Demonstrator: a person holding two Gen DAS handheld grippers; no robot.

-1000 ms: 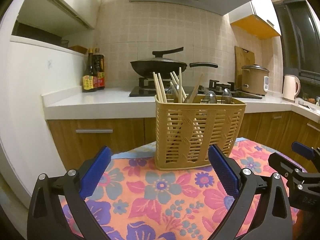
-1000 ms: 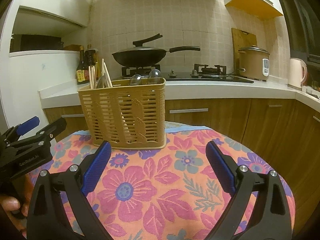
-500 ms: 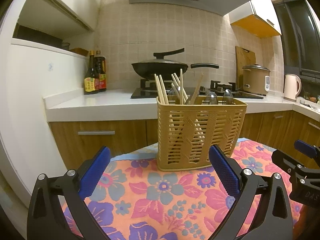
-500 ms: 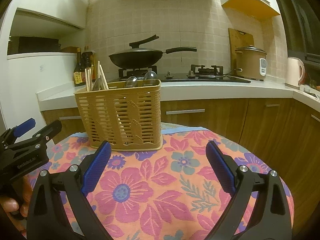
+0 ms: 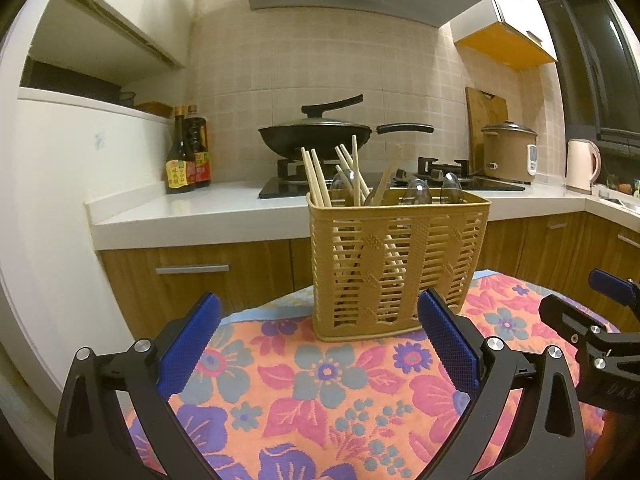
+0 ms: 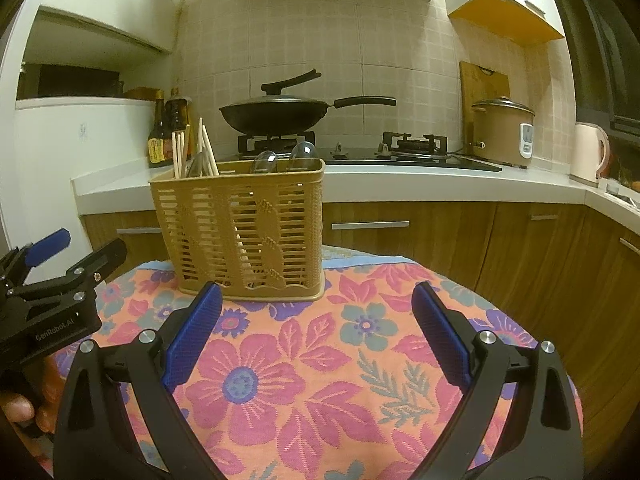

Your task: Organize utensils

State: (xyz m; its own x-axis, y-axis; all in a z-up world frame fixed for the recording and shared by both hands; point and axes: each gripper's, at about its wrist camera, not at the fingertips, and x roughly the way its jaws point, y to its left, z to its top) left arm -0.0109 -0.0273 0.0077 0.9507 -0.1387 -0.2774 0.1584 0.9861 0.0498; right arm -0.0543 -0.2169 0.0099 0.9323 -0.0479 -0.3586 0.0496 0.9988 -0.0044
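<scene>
Holder: tan slotted plastic utensil basket (image 5: 398, 264) standing upright near the far edge of the round table with the orange floral cloth (image 5: 320, 392), ahead of both tools.
Contents: pale wooden chopsticks (image 5: 320, 178) bunched at the basket's left end, leaning at mixed angles; clear plastic spoons (image 5: 418, 192) bowl-up toward its right end (one more bowl sits among the chopsticks).
Left gripper (image 5: 320, 344): blue-padded fingers spread wide, nothing between them, short of the basket.
Right gripper (image 6: 316, 330): likewise spread wide and empty, pointing at the basket's right end.
Handling: chopsticks look light, stiff and smooth, likely to roll or slip between pads; best pinched on the upper shaft standing clear of the rim. Spoons look light and possibly brittle (thin clear plastic), so take the neck below the bowl, gently.
Basket: light enough to tip or slide on the cloth if a stick drags on its slots.
Progress: judging by the mix, sorting seems unfinished.
</scene>
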